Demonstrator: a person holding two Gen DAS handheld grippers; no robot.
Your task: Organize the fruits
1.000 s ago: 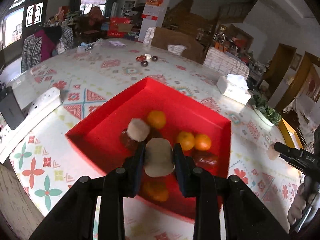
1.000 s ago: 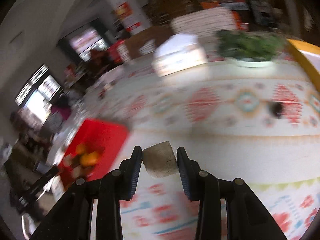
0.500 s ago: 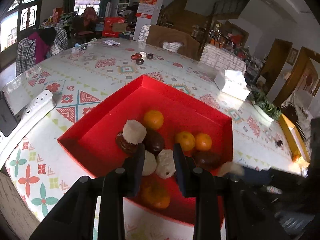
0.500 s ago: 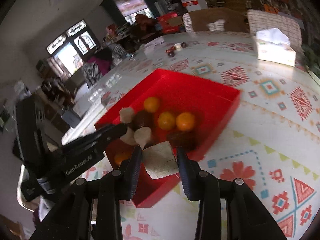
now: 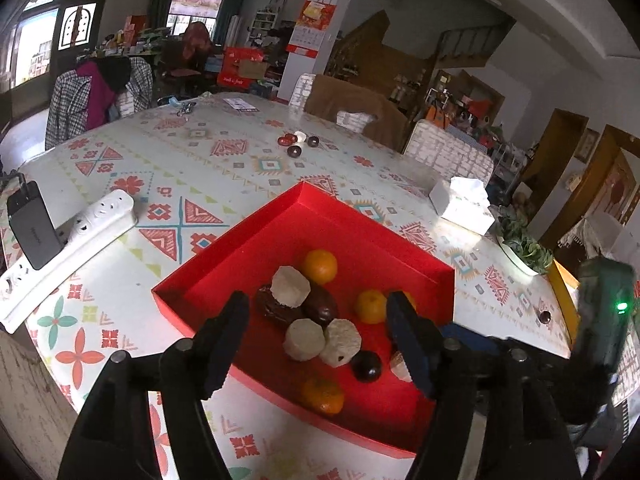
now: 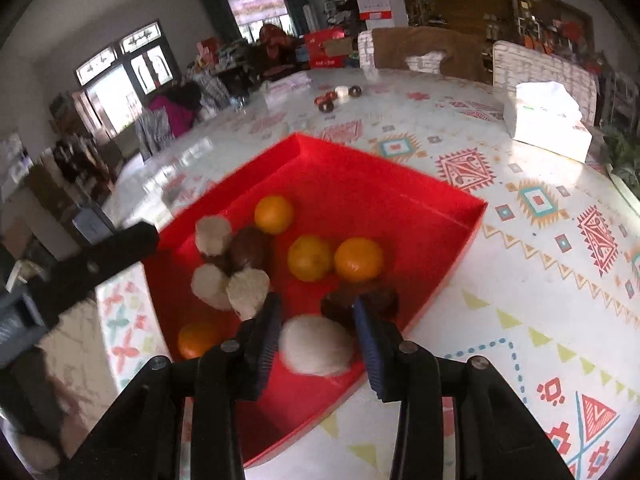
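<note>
Left wrist view: both grippers over the red tray [image 5: 256,240] of fruit on the patterned table [image 5: 224,168].

The left gripper [image 5: 318,334] is spread wide and holds nothing, hanging above two pale peeled pieces [image 5: 322,338] that lie among oranges [image 5: 319,266] and dark fruits. The right gripper [image 6: 316,330] is parted, a pale piece [image 6: 316,344] between its fingers at the tray's near corner; contact cannot be told.

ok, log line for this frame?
left gripper: open, empty, over red tray | right gripper: pale piece between jaws, over tray, grip unclear
</note>
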